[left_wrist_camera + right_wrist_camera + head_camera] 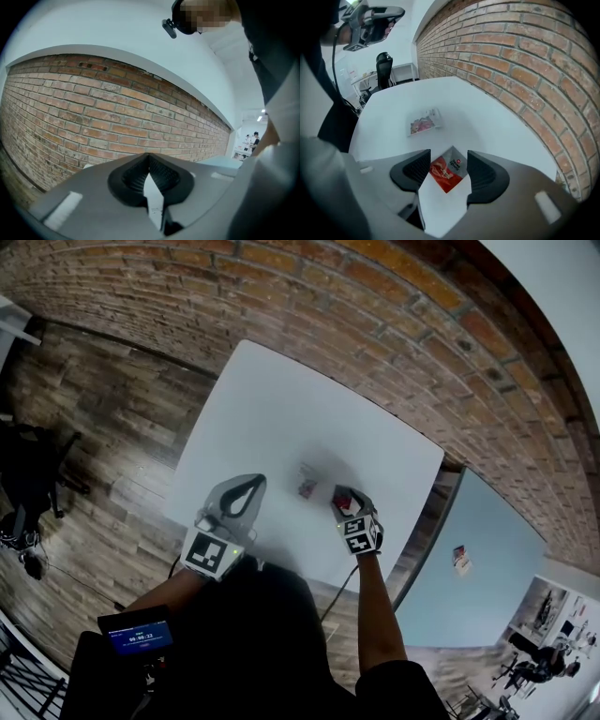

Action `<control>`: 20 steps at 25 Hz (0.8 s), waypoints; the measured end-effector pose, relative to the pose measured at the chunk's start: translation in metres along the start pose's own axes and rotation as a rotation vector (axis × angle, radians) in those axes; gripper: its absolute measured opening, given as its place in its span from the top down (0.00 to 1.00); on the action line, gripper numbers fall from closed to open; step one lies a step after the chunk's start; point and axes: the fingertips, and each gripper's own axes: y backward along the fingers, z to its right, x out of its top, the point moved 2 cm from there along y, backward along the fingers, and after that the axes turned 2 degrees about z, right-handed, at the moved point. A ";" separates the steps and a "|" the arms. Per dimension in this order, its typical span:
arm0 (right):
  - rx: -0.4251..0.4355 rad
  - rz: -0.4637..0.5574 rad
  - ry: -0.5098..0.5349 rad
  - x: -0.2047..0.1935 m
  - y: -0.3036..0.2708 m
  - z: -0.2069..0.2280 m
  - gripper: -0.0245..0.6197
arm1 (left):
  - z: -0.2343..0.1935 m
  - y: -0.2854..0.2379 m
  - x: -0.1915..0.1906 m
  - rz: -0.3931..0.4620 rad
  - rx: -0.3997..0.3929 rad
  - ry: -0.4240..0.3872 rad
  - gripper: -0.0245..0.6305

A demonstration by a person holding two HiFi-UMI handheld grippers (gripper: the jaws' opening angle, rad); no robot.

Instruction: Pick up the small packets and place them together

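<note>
Straddling the red packet (443,174) near table's (281,409) edge, right gripper (449,158) gapes; left gripper (149,159) clenched.

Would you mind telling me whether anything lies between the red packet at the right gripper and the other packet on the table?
Nothing visible does. The red packet lies between the open jaws of the right gripper, and only bare white table separates it from the pink packet beyond.

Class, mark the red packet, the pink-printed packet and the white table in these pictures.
red packet (444,174), right gripper view, middle of its red face.
pink-printed packet (423,123), right gripper view, centre of its printed face.
white table (501,117), right gripper view, bare top beyond both packets.
</note>
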 end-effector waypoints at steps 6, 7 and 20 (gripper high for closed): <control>0.055 -0.075 0.048 -0.020 -0.012 0.004 0.59 | 0.002 0.008 -0.006 -0.014 0.012 0.002 0.96; 0.060 -0.079 0.045 -0.023 -0.014 0.005 0.59 | 0.002 0.010 -0.007 -0.016 0.015 0.003 0.96; -0.039 0.010 -0.353 -0.017 -0.017 -0.014 0.59 | 0.005 0.014 -0.011 -0.021 0.014 0.015 0.96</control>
